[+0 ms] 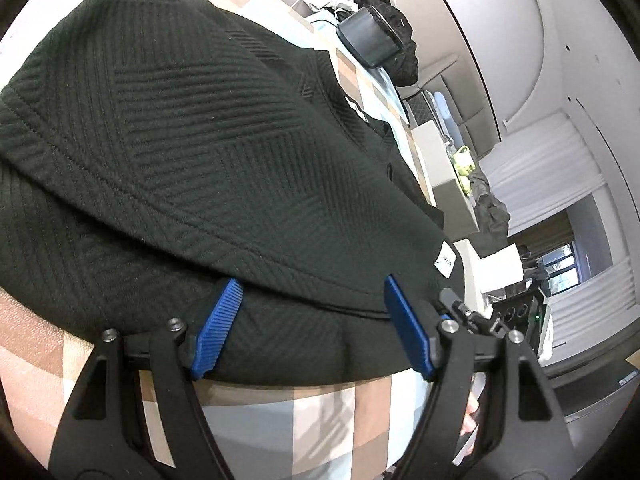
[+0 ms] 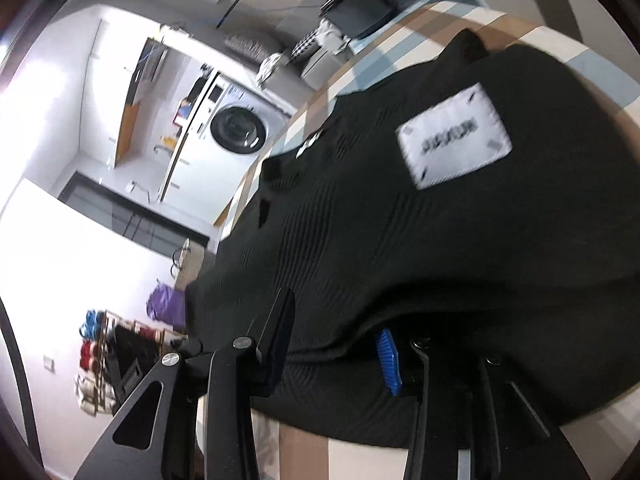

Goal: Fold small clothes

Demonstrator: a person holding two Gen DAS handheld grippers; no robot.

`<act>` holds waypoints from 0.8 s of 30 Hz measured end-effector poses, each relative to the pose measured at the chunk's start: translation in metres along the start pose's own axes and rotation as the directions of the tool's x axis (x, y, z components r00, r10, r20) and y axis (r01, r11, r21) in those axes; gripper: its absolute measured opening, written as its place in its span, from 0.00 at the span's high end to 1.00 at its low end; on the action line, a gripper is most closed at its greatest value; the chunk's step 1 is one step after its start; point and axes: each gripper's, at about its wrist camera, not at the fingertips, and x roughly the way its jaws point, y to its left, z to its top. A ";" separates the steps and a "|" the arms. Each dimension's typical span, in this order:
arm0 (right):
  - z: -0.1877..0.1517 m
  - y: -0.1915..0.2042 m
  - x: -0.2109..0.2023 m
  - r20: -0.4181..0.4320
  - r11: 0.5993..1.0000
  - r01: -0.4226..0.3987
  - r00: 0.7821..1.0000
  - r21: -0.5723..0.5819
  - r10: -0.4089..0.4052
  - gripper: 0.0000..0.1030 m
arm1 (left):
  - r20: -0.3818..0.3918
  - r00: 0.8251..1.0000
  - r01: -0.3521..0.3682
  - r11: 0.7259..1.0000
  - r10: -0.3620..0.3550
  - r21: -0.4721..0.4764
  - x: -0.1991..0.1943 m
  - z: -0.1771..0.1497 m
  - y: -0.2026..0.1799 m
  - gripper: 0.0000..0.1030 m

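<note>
Black ribbed garment (image 1: 192,152) lies folded on checked cloth (image 1: 320,420), white label (image 2: 454,136) facing up. Left gripper (image 1: 312,328) spread wide over its near hem, pads apart. Right gripper (image 2: 332,344) half-spread, cloth bunched between; grip unclear.

Black ribbed garment (image 1: 200,152) is folded over on the checkered cloth (image 1: 320,420), left gripper (image 1: 312,328) wide apart, blue pads (image 1: 218,328) straddling its hem.
</note>
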 end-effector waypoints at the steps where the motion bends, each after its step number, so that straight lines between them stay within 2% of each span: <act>1: -0.003 0.002 0.004 -0.002 1.000 0.016 1.000 -0.006 -0.016 0.64 | 0.002 1.000 -0.004 1.000 0.004 0.006 0.000 -0.001 -0.001 0.31; 2: -0.005 0.004 0.008 -0.001 1.000 0.024 1.000 -0.007 -0.024 0.67 | 0.002 1.000 -0.005 1.000 0.005 0.008 -0.003 -0.001 0.002 0.31; 4: -0.007 0.008 0.013 0.004 1.000 0.024 1.000 -0.018 -0.024 0.88 | -0.002 1.000 -0.005 1.000 0.005 0.009 -0.005 -0.002 0.002 0.31; 6: -0.005 0.017 0.019 0.058 0.998 0.055 0.997 -0.041 -0.053 0.94 | -0.009 1.000 -0.002 1.000 0.002 0.007 -0.007 -0.003 0.003 0.31; 7: -0.005 0.017 0.019 0.058 0.998 0.055 0.997 -0.041 -0.053 0.94 | -0.012 1.000 0.008 1.000 -0.008 -0.002 -0.008 -0.004 0.005 0.31; 8: -0.001 0.021 0.014 0.098 1.000 0.008 0.995 -0.025 -0.005 0.94 | -0.014 1.000 0.016 1.000 -0.016 -0.011 -0.008 -0.004 0.007 0.31; 12: 0.005 0.038 -0.005 0.180 0.996 -0.064 0.981 -0.056 0.073 0.95 | -0.015 0.999 0.049 0.998 -0.049 -0.040 -0.007 0.000 0.011 0.31; 15: 0.006 0.044 -0.010 0.191 0.994 -0.074 0.978 -0.076 0.087 0.95 | 0.000 0.997 0.076 0.993 -0.077 -0.088 -0.006 0.006 0.017 0.31; 19: 0.010 0.050 -0.015 0.191 0.992 -0.090 0.976 -0.085 0.105 0.95 | 0.060 0.993 0.115 0.978 -0.106 -0.173 -0.006 0.017 0.027 0.31; 22: 0.008 0.044 -0.019 0.182 0.993 -0.087 0.978 -0.085 0.101 0.95 | 0.126 0.989 0.102 0.975 -0.078 -0.197 -0.013 0.023 0.032 0.38; 24: 0.008 0.043 -0.020 0.180 0.993 -0.084 0.979 -0.085 0.098 0.95 | 0.189 0.981 0.089 0.965 -0.042 -0.248 -0.021 0.025 0.040 0.41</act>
